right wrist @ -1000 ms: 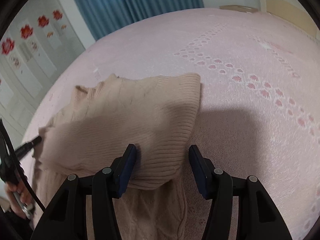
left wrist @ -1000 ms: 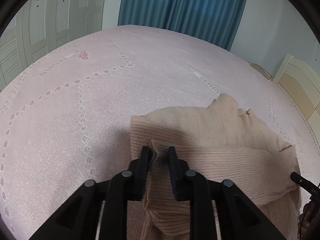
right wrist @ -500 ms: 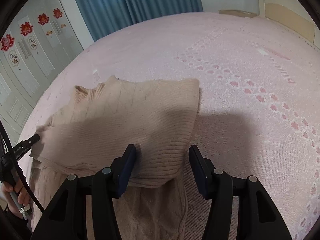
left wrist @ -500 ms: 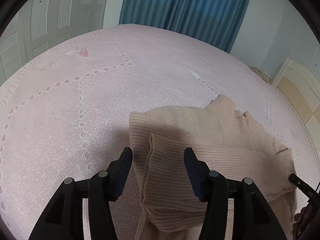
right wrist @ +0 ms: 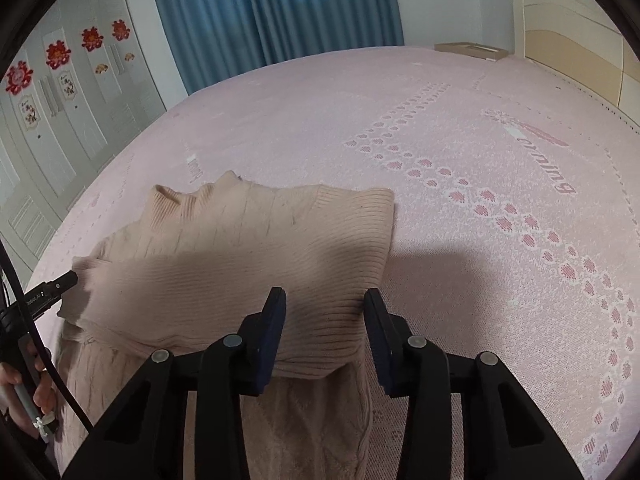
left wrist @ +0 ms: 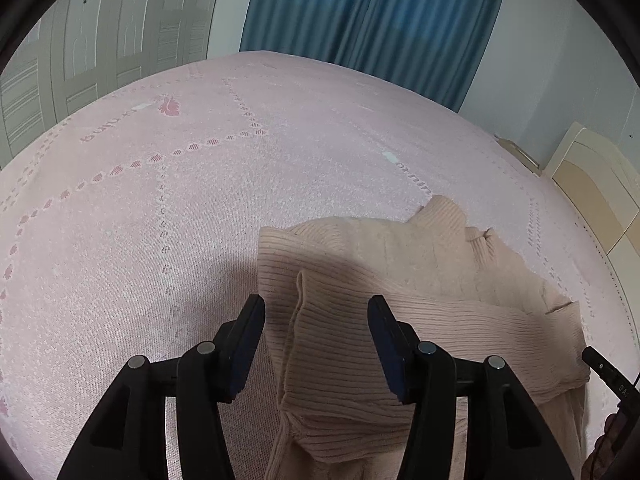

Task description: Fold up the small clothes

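My left tool [left wrist: 316,318] and right tool [right wrist: 324,310] both spread, gripping nothing, over beige ribbed-knit sweater [left wrist: 400,304], partly folded on pink woven bedspread [left wrist: 200,208], toward its near edge.

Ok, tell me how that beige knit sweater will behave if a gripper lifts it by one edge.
The sweater is probably floppy: its folded layer already drapes and wrinkles on the bedspread. The ribbed knit looks grippy, so it likely won't slip from the pads. Lifted at one edge, the fold would likely fall open, since both the left gripper and right gripper are open.
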`<state>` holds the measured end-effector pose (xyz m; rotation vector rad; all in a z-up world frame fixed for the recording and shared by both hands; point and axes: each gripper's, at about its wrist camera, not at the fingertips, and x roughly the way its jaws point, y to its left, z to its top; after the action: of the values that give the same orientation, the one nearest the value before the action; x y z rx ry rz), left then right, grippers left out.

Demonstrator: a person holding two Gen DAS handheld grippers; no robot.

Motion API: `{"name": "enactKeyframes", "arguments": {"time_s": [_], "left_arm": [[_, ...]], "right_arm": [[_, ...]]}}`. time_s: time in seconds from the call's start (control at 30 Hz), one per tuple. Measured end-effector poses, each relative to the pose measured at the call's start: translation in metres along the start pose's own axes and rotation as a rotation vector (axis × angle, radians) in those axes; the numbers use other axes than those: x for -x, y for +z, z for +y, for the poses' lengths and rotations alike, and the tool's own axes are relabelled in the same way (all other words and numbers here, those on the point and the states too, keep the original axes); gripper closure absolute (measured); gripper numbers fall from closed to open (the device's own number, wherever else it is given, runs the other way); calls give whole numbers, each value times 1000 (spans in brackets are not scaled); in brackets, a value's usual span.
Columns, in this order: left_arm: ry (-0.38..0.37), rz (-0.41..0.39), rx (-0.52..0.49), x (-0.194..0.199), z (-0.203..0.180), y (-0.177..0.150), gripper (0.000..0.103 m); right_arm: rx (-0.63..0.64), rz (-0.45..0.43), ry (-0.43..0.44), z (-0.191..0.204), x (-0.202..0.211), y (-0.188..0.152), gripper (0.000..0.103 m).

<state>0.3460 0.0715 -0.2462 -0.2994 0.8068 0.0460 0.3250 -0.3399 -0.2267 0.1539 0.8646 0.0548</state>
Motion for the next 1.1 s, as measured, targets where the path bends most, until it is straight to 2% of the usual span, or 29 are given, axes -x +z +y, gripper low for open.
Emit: {"name": "enactKeyframes", "arguments": {"time_s": [0.13, 0.37, 0.73, 0.93, 1.1], "left_arm": [[-16, 25, 2, -3, -1, 0, 52], [12, 25, -20, -4, -5, -2, 52], [2, 35, 0, -5, -1, -2, 52], [-1, 46, 5, -5, 0, -2, 50], [-7, 50, 8, -3, 1, -4, 50]], "right_arm": [[-4, 8, 1, 0, -1, -1, 63], [-23, 24, 4, -3, -4, -3, 63], [-43, 41, 15, -6, -5, -2, 63], [-32, 89, -25, -5, -13, -5, 63], [-32, 59, -34, -6, -3, -5, 63]]}}
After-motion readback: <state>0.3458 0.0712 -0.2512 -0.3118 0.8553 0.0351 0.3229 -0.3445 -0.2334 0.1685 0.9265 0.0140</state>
